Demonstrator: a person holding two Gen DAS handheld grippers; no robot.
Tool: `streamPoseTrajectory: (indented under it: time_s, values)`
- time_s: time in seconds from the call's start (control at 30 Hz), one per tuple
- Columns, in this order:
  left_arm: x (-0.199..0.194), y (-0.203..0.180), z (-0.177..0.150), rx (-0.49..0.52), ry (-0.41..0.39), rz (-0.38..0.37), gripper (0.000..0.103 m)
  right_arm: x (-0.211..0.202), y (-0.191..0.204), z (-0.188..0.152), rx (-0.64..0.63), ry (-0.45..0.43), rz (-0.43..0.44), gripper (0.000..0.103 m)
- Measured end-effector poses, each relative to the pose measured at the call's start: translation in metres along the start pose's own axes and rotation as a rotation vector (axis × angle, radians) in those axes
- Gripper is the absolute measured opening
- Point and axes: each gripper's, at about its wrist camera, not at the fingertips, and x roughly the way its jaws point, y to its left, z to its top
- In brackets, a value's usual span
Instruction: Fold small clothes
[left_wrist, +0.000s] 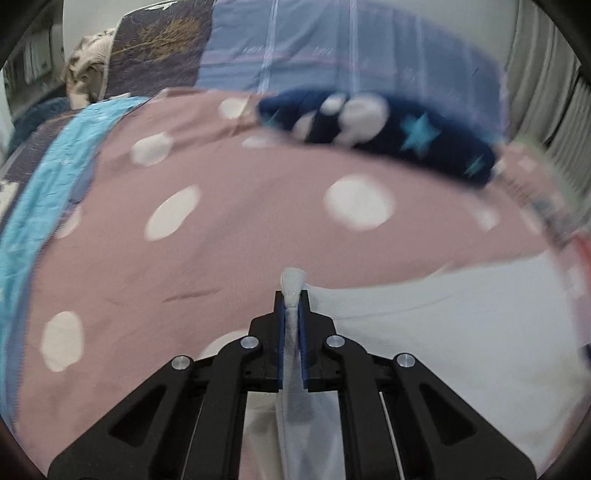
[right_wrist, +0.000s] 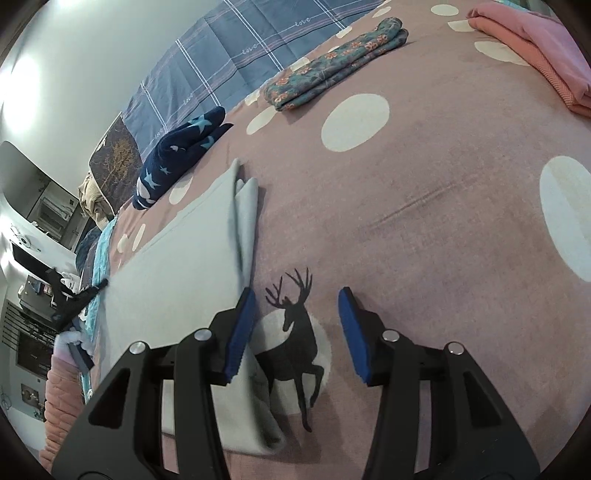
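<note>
The left gripper (left_wrist: 293, 314) is clenched on a corner of the pale grey cloth garment (right_wrist: 177, 273). The right gripper (right_wrist: 297, 332) hangs released, and the garment's near edge lies just to its left, under the left pad.

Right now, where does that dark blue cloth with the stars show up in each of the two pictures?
Left wrist view: the star cloth lies along the upper right, far across the spotted bedspread.
Right wrist view: the star cloth sits upper left, just beyond the pale grey garment.
Shared landmark: the blue checked quilt lies behind it in both.
</note>
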Motion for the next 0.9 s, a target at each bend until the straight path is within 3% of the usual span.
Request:
streamPoseTrajectory:
  time_s: [0.1,0.23,0.3,0.33,0.37,0.43,0.5,0.67,0.8,0.9]
  values:
    - [0.009,0.005,-0.015,-0.006,0.012,0.039,0.009,-0.002,-0.001,-0.002,-0.015,0.005,0.012,0.048]
    - [-0.007,-0.003,-0.008,0.024,-0.024,0.119,0.036,-0.006,-0.004,-0.002,-0.042,0.003,0.02,0.048]
    - [-0.03,-0.017,-0.002,0.042,-0.092,0.161,0.042,-0.007,-0.004,-0.001,-0.059,0.006,0.044,0.049]
    - [-0.046,-0.031,0.0,0.071,-0.132,0.145,0.042,-0.007,-0.003,-0.002,-0.073,0.015,0.07,0.048]
    - [-0.057,-0.046,0.001,0.092,-0.149,0.104,0.042,-0.008,-0.001,-0.006,-0.093,0.03,0.109,0.044]
    - [-0.075,-0.084,-0.004,0.143,-0.157,-0.027,0.044,-0.01,0.003,-0.013,-0.126,0.067,0.183,0.027]
    - [-0.087,-0.142,-0.021,0.252,-0.12,-0.216,0.046,-0.014,0.005,-0.023,-0.159,0.096,0.254,0.021]
    - [-0.09,-0.264,-0.079,0.481,-0.012,-0.509,0.05,-0.02,0.006,-0.039,-0.185,0.163,0.412,0.021]
    - [-0.086,-0.321,-0.11,0.592,0.05,-0.606,0.05,-0.015,0.016,-0.051,-0.253,0.216,0.437,0.021]
    - [-0.083,-0.334,-0.102,0.548,0.067,-0.65,0.05,-0.002,0.023,-0.055,-0.282,0.264,0.438,0.021]
